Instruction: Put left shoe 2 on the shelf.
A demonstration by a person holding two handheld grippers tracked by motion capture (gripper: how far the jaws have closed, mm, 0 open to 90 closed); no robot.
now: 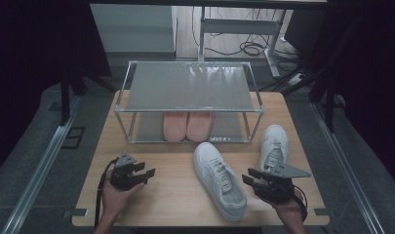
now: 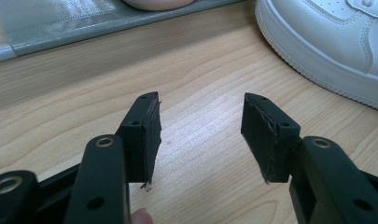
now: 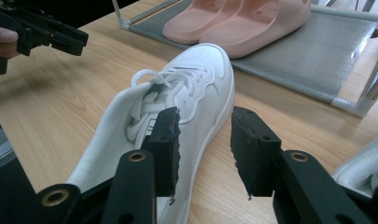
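While the shoe rack (image 1: 187,87) stands at the far middle of the wooden table (image 1: 170,195), both hands rest on the near side of it, one at each front corner. The left hand (image 1: 114,195) comes in from the near edge, palm up under its tool, and the left gripper (image 1: 145,175) lies low over the wood, in front of the rack's left end, pointing across toward the nearer white sneaker (image 1: 219,179). Its jaws stand apart with bare table between them, grasping nothing; in the left gripper view (image 2: 200,135) that sneaker's sole edge (image 2: 317,51) lies well beyond the right jaw.

The right hand (image 1: 287,207) mirrors this pose in front of the rack's right end, its grey plate on top. The right gripper (image 1: 247,181) points toward the same sneaker, whose toe aims at the rack's front rail and whose heel is toward the person. Its jaws are parted and released: in the right gripper view (image 3: 204,140) one pad stands just beside the shoe's side, not pressing it, the other over open wood.

The second white sneaker (image 1: 274,146) lies by the rack's right front post, behind the right gripper. A pair of pink slippers (image 1: 187,126) sits on the rack's lower shelf.
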